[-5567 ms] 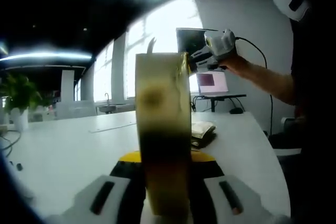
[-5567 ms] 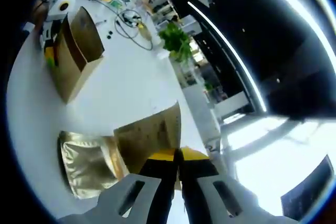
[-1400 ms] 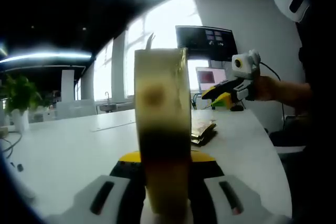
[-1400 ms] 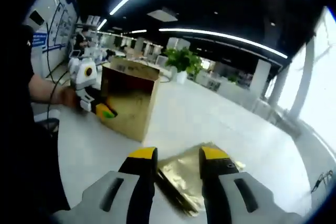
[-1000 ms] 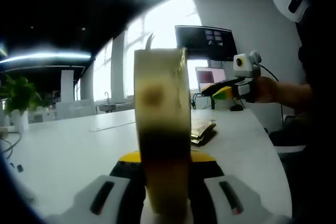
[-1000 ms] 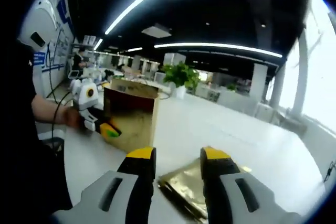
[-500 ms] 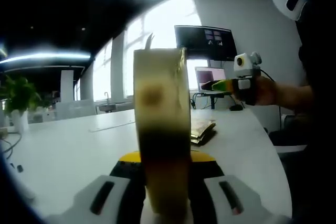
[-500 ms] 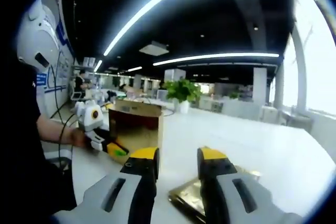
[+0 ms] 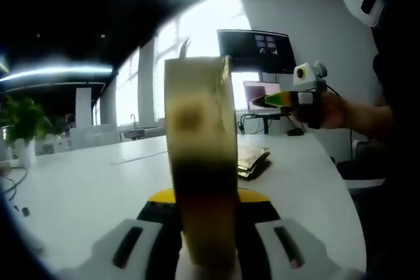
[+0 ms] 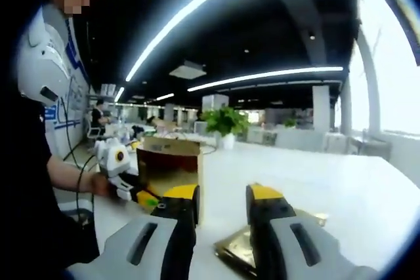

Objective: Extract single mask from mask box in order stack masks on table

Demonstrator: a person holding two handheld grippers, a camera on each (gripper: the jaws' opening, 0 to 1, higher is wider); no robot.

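Note:
The gold mask box (image 9: pixel 200 155) stands upright on the white table (image 9: pixel 79 188), with my left gripper (image 9: pixel 207 196) shut on its sides. In the right gripper view the same box (image 10: pixel 172 167) stands at the left, and my left gripper (image 10: pixel 146 199) grips its near side, held by a hand. A low stack of gold mask packets (image 9: pixel 252 160) lies on the table to the right of the box. My right gripper (image 10: pixel 222 202) hovers open and empty just above that stack (image 10: pixel 252 246). From the left gripper view, the right gripper (image 9: pixel 272 100) floats above the table, right of the box.
A monitor (image 9: pixel 256 50) and a laptop (image 9: pixel 261 101) stand at the table's far end. A potted plant (image 10: pixel 226 121) and office desks sit beyond the box. The person's sleeve (image 10: pixel 39 181) is at the left. Bare white table (image 10: pixel 367 195) stretches right.
My right gripper let go of the packet it drew from the box top and is now open above the stack, rising slightly. The left gripper and box stayed put.

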